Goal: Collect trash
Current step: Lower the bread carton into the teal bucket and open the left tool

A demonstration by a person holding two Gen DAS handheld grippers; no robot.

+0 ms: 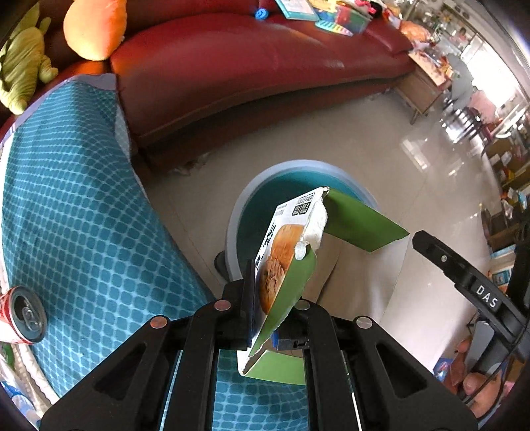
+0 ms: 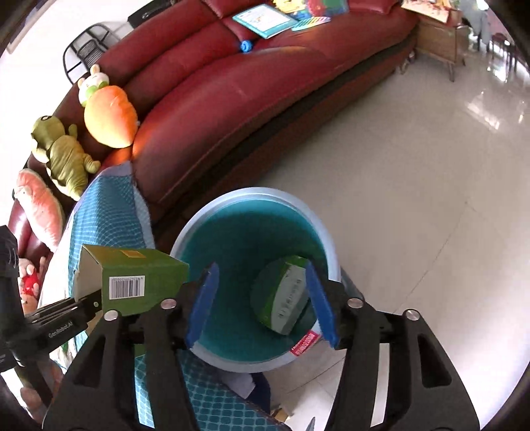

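Observation:
My left gripper [image 1: 270, 311] is shut on a torn green cardboard box [image 1: 288, 252] with a cookie picture, held above the table edge near the teal trash bin [image 1: 248, 195]. The same box [image 2: 132, 281] shows at the left of the right wrist view, with a barcode facing me. My right gripper [image 2: 261, 301] is open and empty directly over the bin [image 2: 198, 218]. A green and white package [image 2: 285, 298] lies at the bottom of the bin. A red soda can [image 1: 23, 315] stands on the table at the far left.
The table has a teal patterned cloth [image 1: 82, 215]. A red sofa [image 1: 232, 66] stands behind, with plush toys [image 2: 109, 112] and books [image 2: 265, 16] on it. Shiny tile floor [image 2: 414, 165] spreads to the right.

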